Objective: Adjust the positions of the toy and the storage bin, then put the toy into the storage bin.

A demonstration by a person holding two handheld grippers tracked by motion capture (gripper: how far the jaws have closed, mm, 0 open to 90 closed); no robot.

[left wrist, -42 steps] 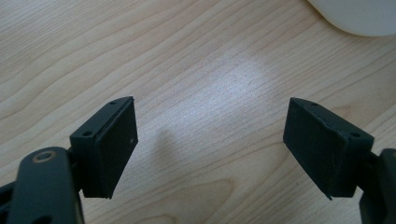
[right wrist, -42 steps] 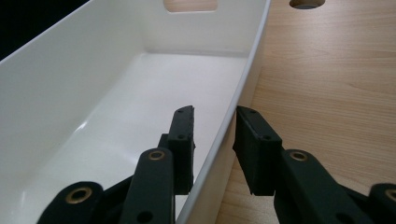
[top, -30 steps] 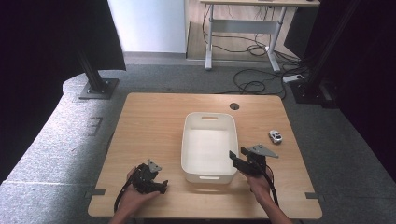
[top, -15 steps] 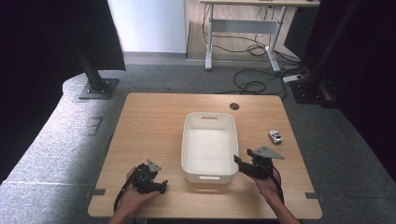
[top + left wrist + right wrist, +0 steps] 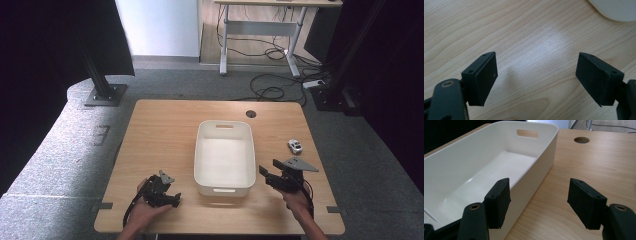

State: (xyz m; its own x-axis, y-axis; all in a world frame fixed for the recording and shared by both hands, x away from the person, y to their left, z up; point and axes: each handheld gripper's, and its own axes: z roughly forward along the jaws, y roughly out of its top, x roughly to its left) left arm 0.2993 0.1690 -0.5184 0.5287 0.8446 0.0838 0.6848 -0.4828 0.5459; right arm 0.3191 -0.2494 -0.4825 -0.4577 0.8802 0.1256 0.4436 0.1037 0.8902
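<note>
Fingers (image 5: 501,195) both wide, empty | high view: toy car (image 5: 295,146) beside tub (image 5: 223,126)

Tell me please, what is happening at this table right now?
A person works at a wooden table with a gripper in each hand. The right gripper is beside the right wall of an empty white tub; its jaws have just been opening and hold nothing. The left gripper rests low near the table's front edge, open and empty. A small toy car sits to the right of the tub, untouched.
</note>
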